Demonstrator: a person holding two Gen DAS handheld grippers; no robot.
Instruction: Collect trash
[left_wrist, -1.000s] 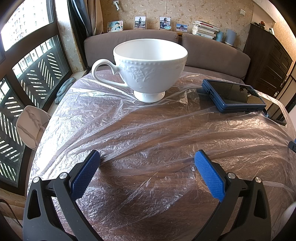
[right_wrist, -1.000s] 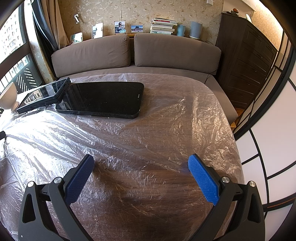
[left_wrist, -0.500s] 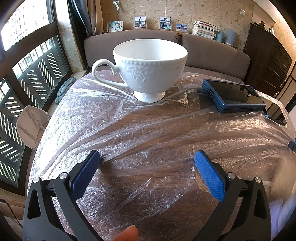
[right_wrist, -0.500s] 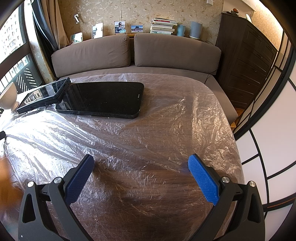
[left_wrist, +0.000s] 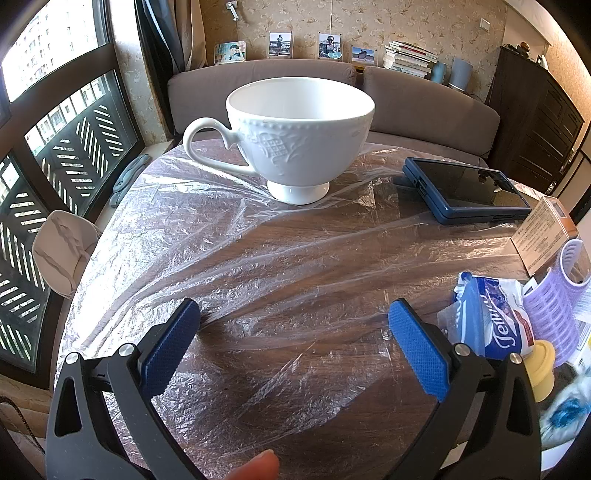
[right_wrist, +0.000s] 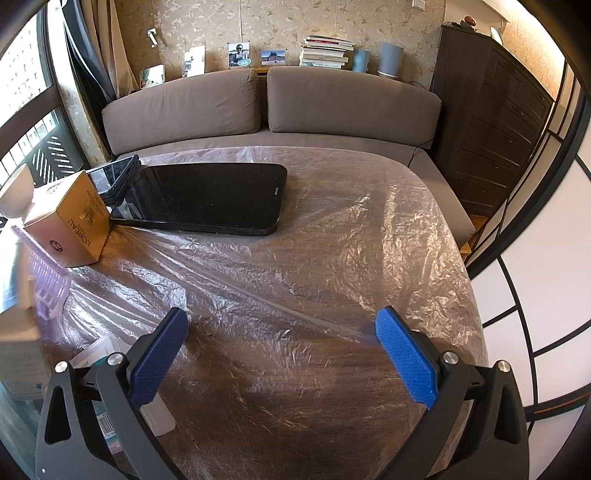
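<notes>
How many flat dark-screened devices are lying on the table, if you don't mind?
2: a blue-cased device behind the gold box, and a larger black tablet right beside it. None seem hidden.
</notes>
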